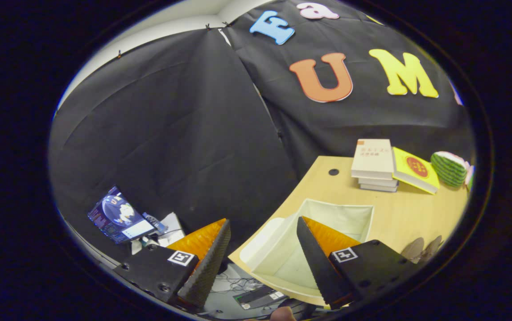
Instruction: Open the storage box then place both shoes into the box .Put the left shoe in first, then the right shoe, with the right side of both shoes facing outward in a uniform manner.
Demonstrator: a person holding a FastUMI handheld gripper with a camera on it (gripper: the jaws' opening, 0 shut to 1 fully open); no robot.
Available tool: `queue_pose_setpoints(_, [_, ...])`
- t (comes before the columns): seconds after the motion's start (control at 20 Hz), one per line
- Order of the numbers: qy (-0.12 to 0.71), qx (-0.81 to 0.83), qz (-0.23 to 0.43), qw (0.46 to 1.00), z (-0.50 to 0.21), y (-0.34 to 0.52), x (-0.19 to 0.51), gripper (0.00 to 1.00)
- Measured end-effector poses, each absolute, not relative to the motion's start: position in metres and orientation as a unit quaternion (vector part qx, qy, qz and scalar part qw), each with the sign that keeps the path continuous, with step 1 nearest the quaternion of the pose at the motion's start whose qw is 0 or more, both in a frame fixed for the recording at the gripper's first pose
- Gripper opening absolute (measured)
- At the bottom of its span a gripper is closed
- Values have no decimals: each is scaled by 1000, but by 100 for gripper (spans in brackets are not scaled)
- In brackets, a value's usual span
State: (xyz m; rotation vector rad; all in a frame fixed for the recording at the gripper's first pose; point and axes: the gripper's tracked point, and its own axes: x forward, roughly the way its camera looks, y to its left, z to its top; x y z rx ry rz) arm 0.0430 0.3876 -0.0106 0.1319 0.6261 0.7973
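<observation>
Pale fabric box (314, 232) lying open on the table (407, 214), just ahead and right of the gripper (262, 227); fingers spread wide, gripping nothing; shoes (421, 249) peeking beyond the right finger.

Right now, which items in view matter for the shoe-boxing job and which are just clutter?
Job:
- open cream fabric storage box on the wooden table, lid off, inside bare where visible
- gripper, fingers apart, holding nothing

Clutter:
- stack of pale books
- yellow book
- watermelon-slice toy
- tilted screen off the table
</observation>
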Motion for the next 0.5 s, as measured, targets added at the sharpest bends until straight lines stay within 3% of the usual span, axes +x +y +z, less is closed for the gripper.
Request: queue_pose_setpoints(0.5, [204,-13,247,947,17,222,53,100])
